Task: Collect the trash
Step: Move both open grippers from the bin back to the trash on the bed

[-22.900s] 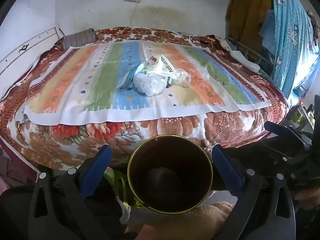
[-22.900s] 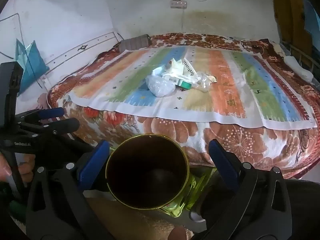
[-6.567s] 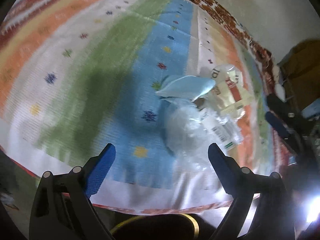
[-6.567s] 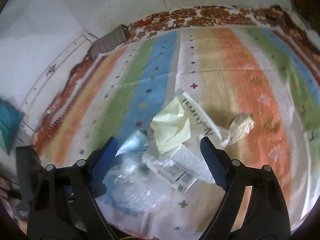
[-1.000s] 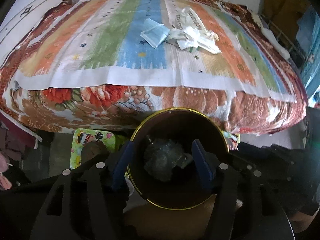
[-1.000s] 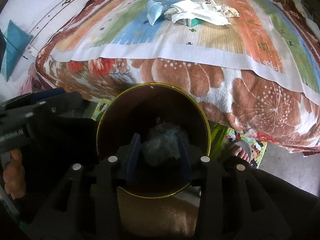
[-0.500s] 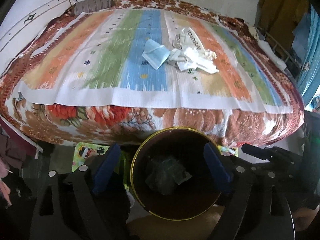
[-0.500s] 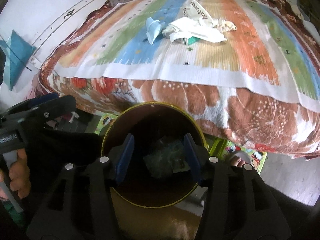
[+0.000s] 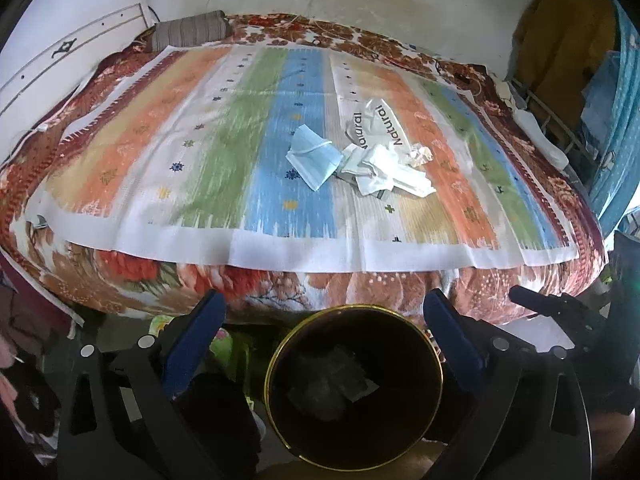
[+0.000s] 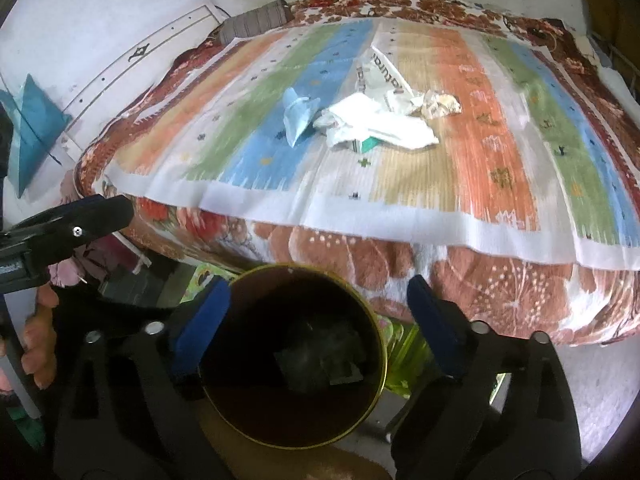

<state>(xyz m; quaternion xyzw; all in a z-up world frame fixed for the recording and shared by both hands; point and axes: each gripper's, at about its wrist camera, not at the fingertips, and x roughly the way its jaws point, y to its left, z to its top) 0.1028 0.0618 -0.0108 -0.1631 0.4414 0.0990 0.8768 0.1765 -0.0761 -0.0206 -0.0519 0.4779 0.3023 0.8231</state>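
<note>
The left tongs (image 9: 324, 320) and right tongs (image 10: 316, 300) both hang above the gold-rimmed bin (image 9: 280, 360), jaws opening wide with nothing gripped between them. A crumpled clear plastic wad (image 9: 332, 380) lies on the bin's bottom, below and between the blue pads. The remaining trash sits on the bed's striped cloth (image 9: 240, 160), toward 12 o'clock and well apart from the tongs: a blue face mask (image 9: 312, 156), white wrappers (image 9: 384, 172) and a crumpled scrap (image 9: 420, 154). A second ago both tongs sat lower, narrowed around the wad inside the bin; they have since lifted and spread, leaving it there.
</note>
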